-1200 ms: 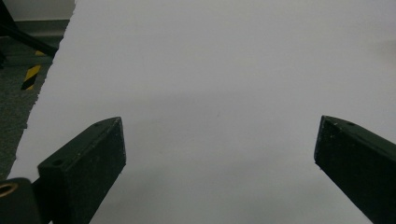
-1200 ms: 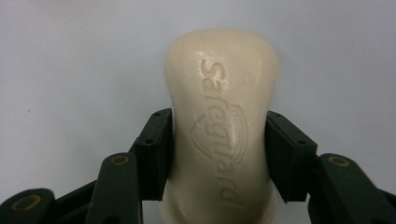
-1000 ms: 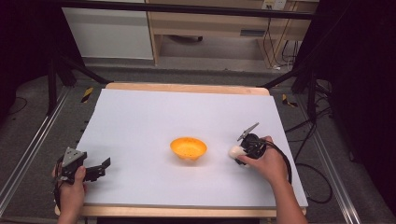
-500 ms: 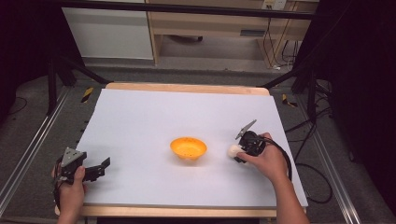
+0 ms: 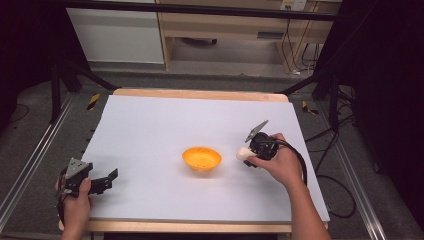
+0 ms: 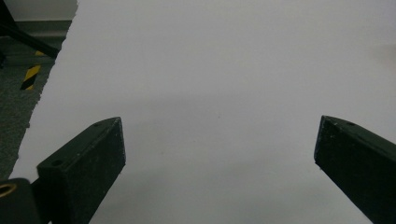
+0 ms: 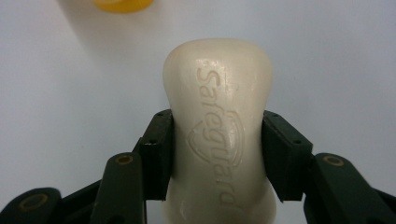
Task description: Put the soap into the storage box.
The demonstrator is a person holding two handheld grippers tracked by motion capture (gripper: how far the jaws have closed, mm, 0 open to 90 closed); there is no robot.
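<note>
A cream bar of soap [image 7: 218, 130] stamped with a brand name is clamped at its waist by my right gripper [image 7: 217, 156]. From above, that gripper [image 5: 248, 154] hovers just right of an orange bowl [image 5: 201, 158] in the middle of the white table [image 5: 165, 120], the soap [image 5: 243, 153] poking out toward the bowl. The bowl's yellow-orange rim [image 7: 122, 4] peeks in at the top of the right gripper view. Near the table's front left corner my left gripper [image 5: 107, 181] stands open, its two black jaws wide apart over bare white surface [image 6: 219, 93].
A wooden edge [image 5: 200, 93] borders the table at the back. Metal rails [image 5: 30, 165] run along both sides on grey floor. A black-and-yellow marker [image 5: 93, 101] lies off the back left corner. Cables [image 5: 330, 150] trail to the right.
My right gripper has carried the soap a little leftward, closer to the orange bowl. The left gripper has stayed where it was.
</note>
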